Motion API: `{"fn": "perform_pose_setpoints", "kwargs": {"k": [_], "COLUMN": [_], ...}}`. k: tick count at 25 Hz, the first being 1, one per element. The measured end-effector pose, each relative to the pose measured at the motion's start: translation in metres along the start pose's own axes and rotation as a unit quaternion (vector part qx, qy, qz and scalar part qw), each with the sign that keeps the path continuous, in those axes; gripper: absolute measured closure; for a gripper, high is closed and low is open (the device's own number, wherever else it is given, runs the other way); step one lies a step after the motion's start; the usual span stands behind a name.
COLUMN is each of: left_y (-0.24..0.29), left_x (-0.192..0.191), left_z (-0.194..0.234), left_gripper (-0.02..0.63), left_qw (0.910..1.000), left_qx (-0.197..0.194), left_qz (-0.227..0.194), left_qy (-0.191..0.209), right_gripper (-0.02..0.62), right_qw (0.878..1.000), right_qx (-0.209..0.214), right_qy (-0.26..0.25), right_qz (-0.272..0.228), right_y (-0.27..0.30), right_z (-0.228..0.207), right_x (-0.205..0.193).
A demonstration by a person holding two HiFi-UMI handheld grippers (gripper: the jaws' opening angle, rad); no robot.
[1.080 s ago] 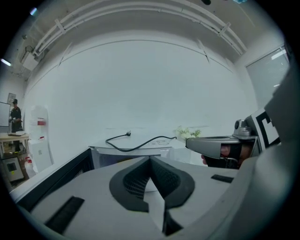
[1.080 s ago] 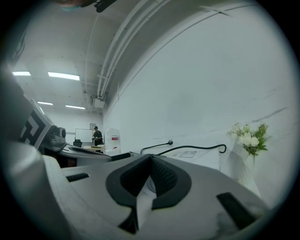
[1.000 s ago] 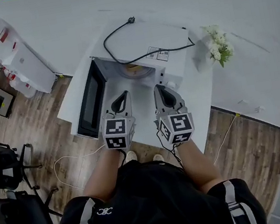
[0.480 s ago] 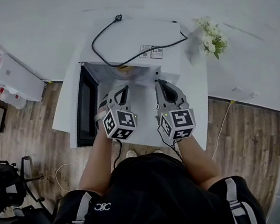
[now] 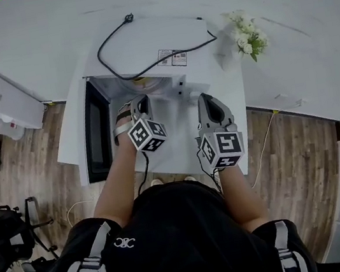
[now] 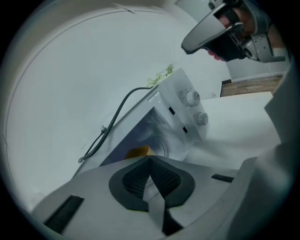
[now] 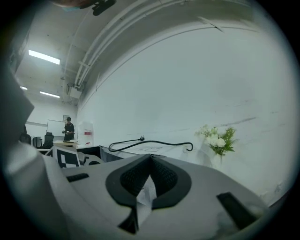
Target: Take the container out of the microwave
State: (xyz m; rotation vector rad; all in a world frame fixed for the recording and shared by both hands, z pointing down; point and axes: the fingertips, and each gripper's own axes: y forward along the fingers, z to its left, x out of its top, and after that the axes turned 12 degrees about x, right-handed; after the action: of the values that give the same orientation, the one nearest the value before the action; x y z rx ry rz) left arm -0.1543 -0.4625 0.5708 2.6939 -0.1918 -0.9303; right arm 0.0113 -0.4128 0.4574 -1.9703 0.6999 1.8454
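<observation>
I held the left gripper (image 6: 150,158), shut and empty, angled toward the open microwave (image 5: 141,40), seemingly lining up on the yellow container (image 6: 139,152) inside, while the right gripper (image 7: 150,157), also closed on nothing, waited aside.

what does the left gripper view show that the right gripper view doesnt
Only the left gripper view: the inside of the open microwave, with the yellow container in it, and the two knobs on its front.
Only the right gripper view: ceiling lights and a person standing far off at the left.
Both: the black cord lying on the microwave's top, the white flowers and the white wall.
</observation>
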Motion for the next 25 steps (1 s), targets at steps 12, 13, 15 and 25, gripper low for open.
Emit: {"fn": "perform_pose_setpoints", "kwargs": {"k": [12,13,15,25], "left_y": [0.078,0.084,0.095,0.128], "left_x": [-0.032,-0.036,-0.042,-0.050], "left_z": [-0.006,-0.008,-0.011,-0.018], "left_gripper": [0.512,0.503,0.503,0.480], "left_qw": [0.9964,0.9953,0.9927,0.9847], "left_qx": [-0.015,-0.021,-0.028,-0.046], "left_qz": [0.063,0.068,0.075,0.082], "left_qy": [0.055,0.065,0.089,0.147], "right_gripper": [0.592,0.592,0.592,0.592], "right_qw": [0.997,0.996,0.995,0.993], "right_qx": [-0.081,-0.087,-0.096,-0.117], "right_qy": [0.015,0.017,0.019,0.026], "right_qz": [-0.001,-0.001,-0.001,0.011], "right_y": [-0.053,-0.057,-0.063,-0.076], "right_z": [-0.043,-0.045,-0.050,-0.050], "right_x": [-0.011,-0.012,-0.013,-0.024]}}
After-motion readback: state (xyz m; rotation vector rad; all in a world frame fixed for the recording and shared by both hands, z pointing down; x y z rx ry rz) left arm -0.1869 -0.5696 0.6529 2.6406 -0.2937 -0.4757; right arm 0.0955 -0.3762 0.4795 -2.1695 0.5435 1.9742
